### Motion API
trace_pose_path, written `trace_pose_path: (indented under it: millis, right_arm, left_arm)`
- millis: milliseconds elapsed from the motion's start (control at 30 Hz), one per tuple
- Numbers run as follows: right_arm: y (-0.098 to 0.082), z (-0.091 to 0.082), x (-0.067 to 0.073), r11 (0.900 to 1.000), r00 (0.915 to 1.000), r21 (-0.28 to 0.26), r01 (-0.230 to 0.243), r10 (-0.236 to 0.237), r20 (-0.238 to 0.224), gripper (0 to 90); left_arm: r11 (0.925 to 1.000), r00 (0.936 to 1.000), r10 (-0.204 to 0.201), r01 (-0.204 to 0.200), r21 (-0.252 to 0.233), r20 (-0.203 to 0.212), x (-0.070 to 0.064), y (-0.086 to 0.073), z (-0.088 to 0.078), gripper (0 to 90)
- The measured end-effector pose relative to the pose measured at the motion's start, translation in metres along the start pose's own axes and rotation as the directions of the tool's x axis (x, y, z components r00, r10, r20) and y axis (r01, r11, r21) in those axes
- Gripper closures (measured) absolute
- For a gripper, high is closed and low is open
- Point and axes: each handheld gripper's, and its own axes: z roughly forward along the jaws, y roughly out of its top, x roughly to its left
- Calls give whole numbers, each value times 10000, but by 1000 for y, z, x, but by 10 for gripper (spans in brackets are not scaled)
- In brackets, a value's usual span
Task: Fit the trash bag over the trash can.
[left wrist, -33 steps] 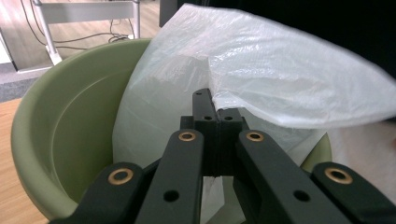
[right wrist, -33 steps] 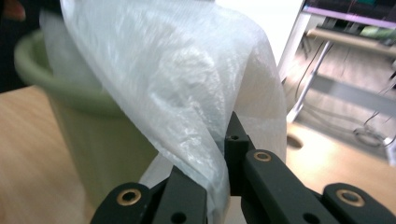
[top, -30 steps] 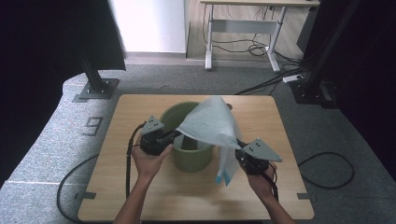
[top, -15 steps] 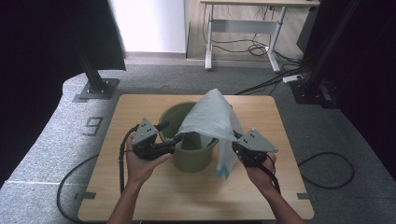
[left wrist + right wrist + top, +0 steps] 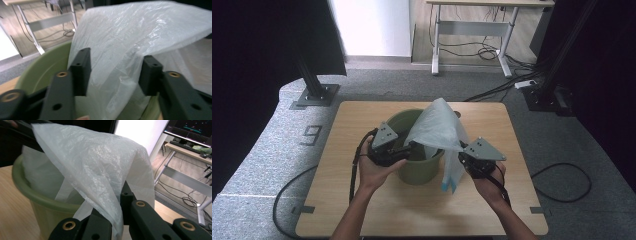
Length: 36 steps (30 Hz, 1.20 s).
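A green bucket (image 5: 417,172) stands mid-table, with a thin translucent white bag (image 5: 437,127) peaked over its right rim and hanging down its outer side. My left gripper (image 5: 409,149) is at the bucket's left rim, pointing right. Its jaws have just been closing, and in the left gripper view the bag (image 5: 130,37) lies between them, not visibly pinched, with the left gripper (image 5: 115,72) over the bucket (image 5: 42,67). My right gripper (image 5: 462,155) is shut on the bag's right side. In the right gripper view the bag (image 5: 95,162) drapes over the right gripper (image 5: 117,205) beside the bucket (image 5: 45,201).
The wooden table (image 5: 362,210) has bare room in front of and beside the bucket. On the grey floor behind stand black stand bases (image 5: 314,92) and a desk frame (image 5: 472,30). Cables (image 5: 562,180) loop at the right.
My left gripper let go of the bag, opened and drew left, then came back to the bag at the rim. The bag sagged from stretched to draped. The right gripper kept its hold.
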Motion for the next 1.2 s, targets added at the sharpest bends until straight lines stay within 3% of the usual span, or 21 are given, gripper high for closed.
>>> trace_pose_path:
  millis: [133, 233, 300, 400, 500, 600, 700, 767, 833, 900, 933, 1033, 1200]
  right_arm:
    - [1, -2, 2, 10000, 9999, -68, 3, -4, -113, 886]
    - [2, -1, -1, 10000, 9999, -58, -54, 53, -122, 886]
    - [1, 0, -2, 9999, 9998, -19, -137, 137, -144, 886]
    - [1, 2, 1, 10000, 9998, 23, -89, 90, -197, 886]
    - [0, 2, 5, 10000, 9995, -10, -79, 79, -312, 885]
    - [-3, 2, 6, 9997, 9983, -16, -251, 250, -536, 879]
    - [-8, -2, 9, 9981, 9923, -111, -604, 588, -1089, 822]
    - [-14, -5, 16, 9976, 9834, -67, -685, 664, -1687, 720]
    - [-19, -9, 25, 9988, 9757, -206, -453, 398, -2153, 587]
    - [-22, -17, 29, 9975, 9674, -535, -465, 316, -2512, 510]
    - [-22, -21, 28, 9961, 9663, -669, -567, 379, -2546, 472]
    - [-25, -32, 22, 9908, 9762, -896, -1018, 821, -2009, 377]
    - [-40, -43, -1, 9775, 9718, -841, -1936, 1792, -1534, 363]
  left_arm:
    - [9999, 9998, 125, -124, -113, 137, -6, -2, 2, 499]
    - [9996, 9999, 52, -48, -267, 163, -8, -3, -1, 422]
    - [9995, 9997, -74, 81, -292, 240, -8, -5, -2, 422]
    - [9999, 9993, -59, 65, -160, 369, -7, -8, 2, 538]
    - [9996, 9973, -264, 270, -79, 692, -4, -9, 6, 728]
    - [9994, 9971, -348, 351, -23, 676, 0, -11, 5, 857]
    - [9983, 9962, -584, 587, -32, 650, 10, -17, -2, 894]
    - [9975, 9965, -710, 709, 44, 445, 16, -22, -6, 894]
    - [9953, 9952, -959, 957, 137, 192, 25, -28, -11, 895]
    - [9929, 9930, -1176, 1178, 174, -138, 34, -33, -16, 895]
    - [9920, 9920, -1244, 1248, 184, -224, 37, -34, -17, 895]
    - [9889, 9876, -1465, 1477, 177, -560, 49, -37, -24, 894]
    - [9788, 9755, -2038, 2049, 51, -829, 64, -46, -31, 893]
